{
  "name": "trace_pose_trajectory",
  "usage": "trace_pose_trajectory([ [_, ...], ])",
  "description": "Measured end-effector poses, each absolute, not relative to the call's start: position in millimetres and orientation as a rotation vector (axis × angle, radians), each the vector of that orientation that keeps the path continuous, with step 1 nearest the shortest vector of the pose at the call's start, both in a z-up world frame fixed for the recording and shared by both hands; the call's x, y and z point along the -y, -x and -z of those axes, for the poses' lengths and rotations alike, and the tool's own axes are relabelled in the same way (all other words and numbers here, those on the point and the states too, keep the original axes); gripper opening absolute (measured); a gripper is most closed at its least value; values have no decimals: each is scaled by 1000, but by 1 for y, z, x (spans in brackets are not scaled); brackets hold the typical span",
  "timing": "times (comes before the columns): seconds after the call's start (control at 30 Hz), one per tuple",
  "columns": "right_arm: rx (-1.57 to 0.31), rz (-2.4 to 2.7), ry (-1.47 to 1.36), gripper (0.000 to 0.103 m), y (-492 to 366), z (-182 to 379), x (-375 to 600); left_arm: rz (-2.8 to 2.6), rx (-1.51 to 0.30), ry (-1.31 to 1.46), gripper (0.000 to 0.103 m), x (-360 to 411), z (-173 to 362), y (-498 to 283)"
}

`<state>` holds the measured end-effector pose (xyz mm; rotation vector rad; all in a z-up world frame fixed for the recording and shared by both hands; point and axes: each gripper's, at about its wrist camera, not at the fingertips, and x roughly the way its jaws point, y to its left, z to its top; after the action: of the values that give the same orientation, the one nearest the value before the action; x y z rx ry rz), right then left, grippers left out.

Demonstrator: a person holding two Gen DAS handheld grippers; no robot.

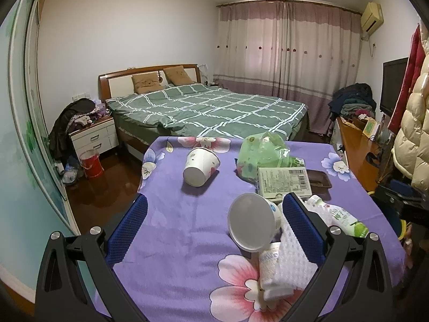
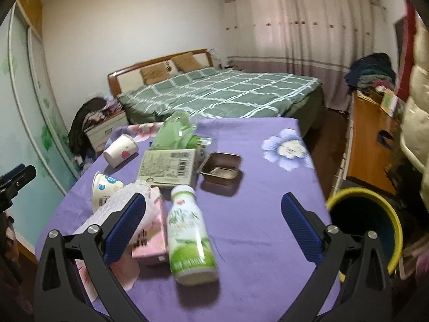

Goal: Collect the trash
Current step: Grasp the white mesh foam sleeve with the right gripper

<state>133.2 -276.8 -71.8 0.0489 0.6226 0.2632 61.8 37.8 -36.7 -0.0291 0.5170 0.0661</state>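
Trash lies on a table with a purple flowered cloth (image 1: pixel 174 230) (image 2: pixel 262 214). My left gripper (image 1: pixel 214 222) is open above it; a white yogurt cup (image 1: pixel 252 221) on its side and a white bubble-wrap piece (image 1: pixel 289 257) lie between its fingers. My right gripper (image 2: pixel 214 222) is open, with a green-and-white bottle (image 2: pixel 189 233) lying between its fingers and a pink carton (image 2: pixel 151 237) beside the left finger. Farther off lie a paper cup (image 1: pixel 199 166) (image 2: pixel 120 150), a green plastic bag (image 1: pixel 261 153) (image 2: pixel 175 131), a flat white box (image 1: pixel 285 181) (image 2: pixel 167 167) and a brown plastic tray (image 1: pixel 317 178) (image 2: pixel 221 167).
A dark bin with a yellow rim (image 2: pixel 367 225) stands at the table's right edge. A bed (image 1: pixel 203 107) lies behind the table. A nightstand (image 1: pixel 93 135) and red bucket (image 1: pixel 91 162) stand on the left, a wooden desk (image 1: pixel 356 153) on the right.
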Motion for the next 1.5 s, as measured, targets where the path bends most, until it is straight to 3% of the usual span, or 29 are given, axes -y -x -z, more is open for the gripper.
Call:
trace_pose_trajectory([
  [0.27,-654,-345,-48,93,-170,72,240,-55,-555,25,99,-41,44,-96],
  [0.43,-730,-436,-21,81,-163,92,210,-90,-539,41,99,-56,41,-107],
  [0.83,-829,-478,73,77,-156,129,161,-107,-537,68,99,-73,42,-100],
  [0.87,-829,-471,73,73,-155,131,161,-104,-539,69,99,-73,42,-99],
  [0.93,-826,-452,61,53,-153,133,165,-98,-544,71,99,-71,44,-97],
  [0.97,-819,-447,52,49,-152,132,167,-95,-547,72,99,-70,45,-96],
  [1.07,-812,-459,38,25,-149,128,170,-90,-549,65,99,-67,45,-91],
  [1.13,-801,-462,39,18,-146,123,171,-91,-546,62,99,-65,44,-88],
  [1.23,-781,-479,25,13,-139,115,175,-92,-539,64,99,-64,42,-82],
  [1.5,-686,-477,-38,12,-113,75,206,-78,-529,50,99,-55,35,-71],
])
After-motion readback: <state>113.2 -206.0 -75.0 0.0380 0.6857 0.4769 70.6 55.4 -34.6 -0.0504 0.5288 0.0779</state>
